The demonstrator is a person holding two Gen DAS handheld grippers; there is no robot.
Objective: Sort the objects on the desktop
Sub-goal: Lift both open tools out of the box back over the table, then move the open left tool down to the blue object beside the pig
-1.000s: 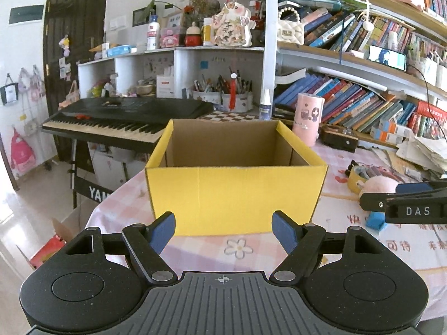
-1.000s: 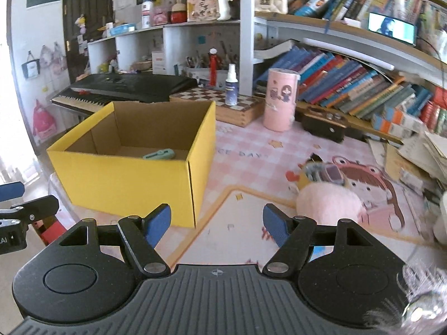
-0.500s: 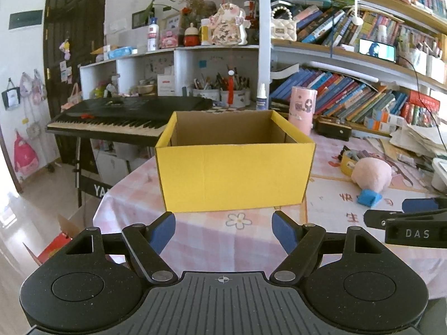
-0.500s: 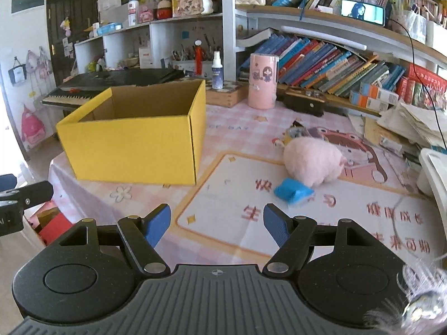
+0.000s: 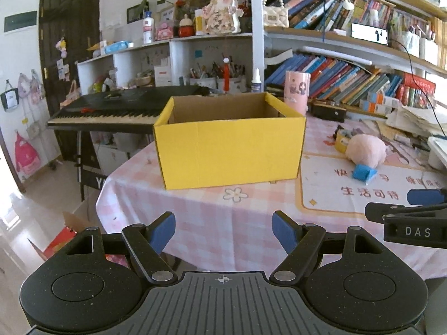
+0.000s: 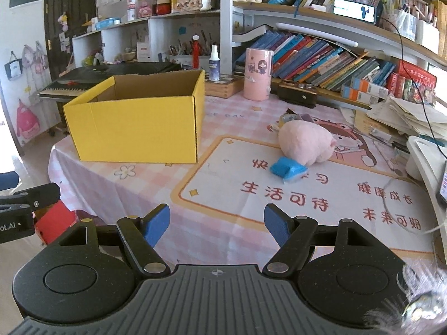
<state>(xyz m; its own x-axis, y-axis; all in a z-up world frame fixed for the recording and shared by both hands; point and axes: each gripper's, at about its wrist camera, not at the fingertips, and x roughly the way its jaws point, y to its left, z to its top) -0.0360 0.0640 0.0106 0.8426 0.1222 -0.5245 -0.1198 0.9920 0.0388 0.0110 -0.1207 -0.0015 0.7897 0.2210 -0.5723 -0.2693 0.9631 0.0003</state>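
Note:
An open yellow cardboard box stands on the left part of the round table; its inside is hidden from both views. A pink plush toy lies right of the box, with a small blue object touching its near side. My left gripper is open and empty, back at the table's near edge, facing the box. My right gripper is open and empty, above the near table edge, well short of the blue object.
A pink cylinder, a spray bottle and a dark case stand behind the box by bookshelves. A keyboard is left of the table. Paper stacks and a white container crowd the right edge.
Both grippers have pulled back from the box toward the table's near edge. The box looks smaller and its inside is no longer visible. Both stay open.

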